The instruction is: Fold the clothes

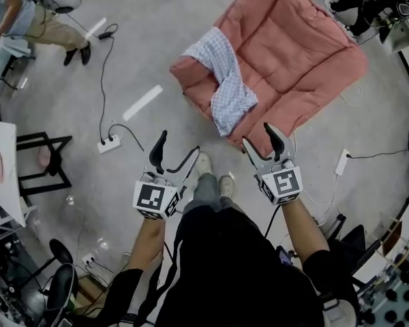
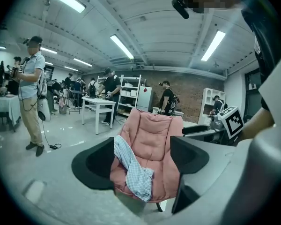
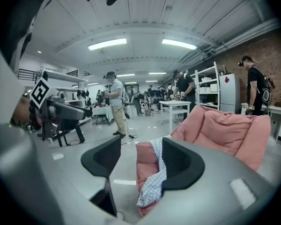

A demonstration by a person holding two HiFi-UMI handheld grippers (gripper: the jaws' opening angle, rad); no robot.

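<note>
Left hand-held gripper (image 1: 177,145) and right hand-held gripper (image 1: 258,135) are open and empty; both point at the blue checked cloth (image 1: 225,80) hanging off the pink padded chair (image 1: 300,46), ready to grab it.

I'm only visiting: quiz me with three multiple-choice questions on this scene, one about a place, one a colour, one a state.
1. Where is the checked cloth? A on the floor; B draped over the armchair; C on a table.
2. What colour is the armchair? A green; B black; C pink.
3. How are the left claw and right claw? A both open, empty; B both clamped on cloth; C holding a cable.
Answers: B, it hangs over one chair arm; C, its cushions are pink; A, jaws stand apart, short of the chair.
</note>
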